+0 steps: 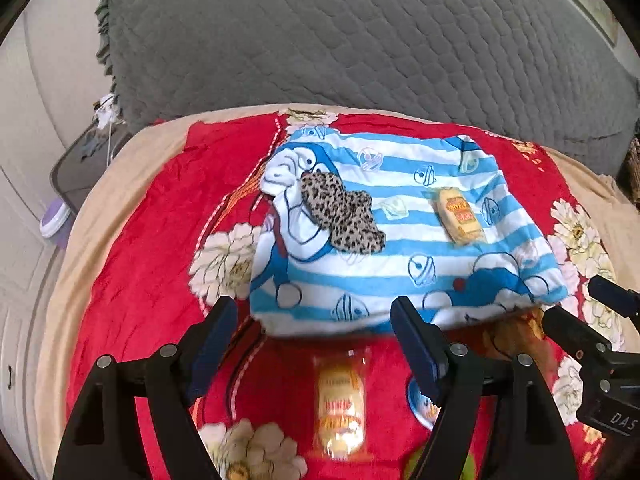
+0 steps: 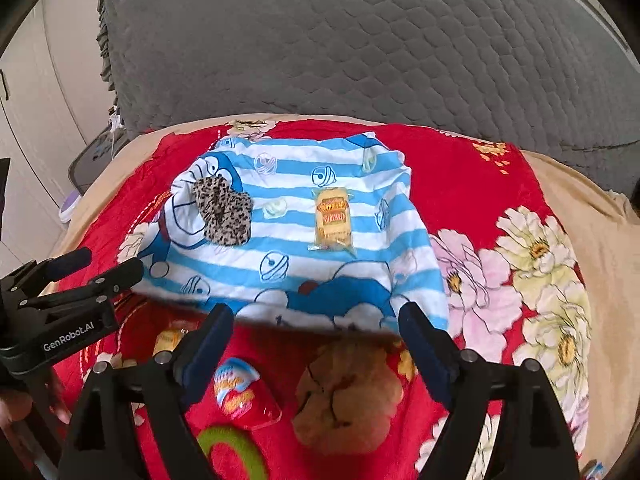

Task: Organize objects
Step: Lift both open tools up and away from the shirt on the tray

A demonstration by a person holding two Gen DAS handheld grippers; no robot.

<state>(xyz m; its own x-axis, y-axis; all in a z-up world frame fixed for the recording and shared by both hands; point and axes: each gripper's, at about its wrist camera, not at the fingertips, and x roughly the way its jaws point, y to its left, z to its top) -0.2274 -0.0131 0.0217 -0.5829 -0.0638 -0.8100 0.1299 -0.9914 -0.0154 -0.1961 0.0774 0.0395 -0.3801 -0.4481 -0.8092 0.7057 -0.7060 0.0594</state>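
Two grippers hover over a red floral blanket [image 2: 460,168], jaws apart on both, nothing between them. Ahead of the left gripper [image 1: 316,340] and the right gripper [image 2: 316,340] lies a blue-and-white striped cartoon cloth [image 1: 392,248], its near edge just beyond the fingertips. On the cloth: a leopard-print fabric piece [image 1: 340,216] toward the left, a yellow snack packet [image 1: 460,216] toward the right, well apart. Below the left jaws, a second yellow packet [image 1: 340,408], blurred. Below the right jaws, a tan plush toy [image 2: 348,400], a round foil-lidded cup [image 2: 236,392] and a green ring [image 2: 232,448].
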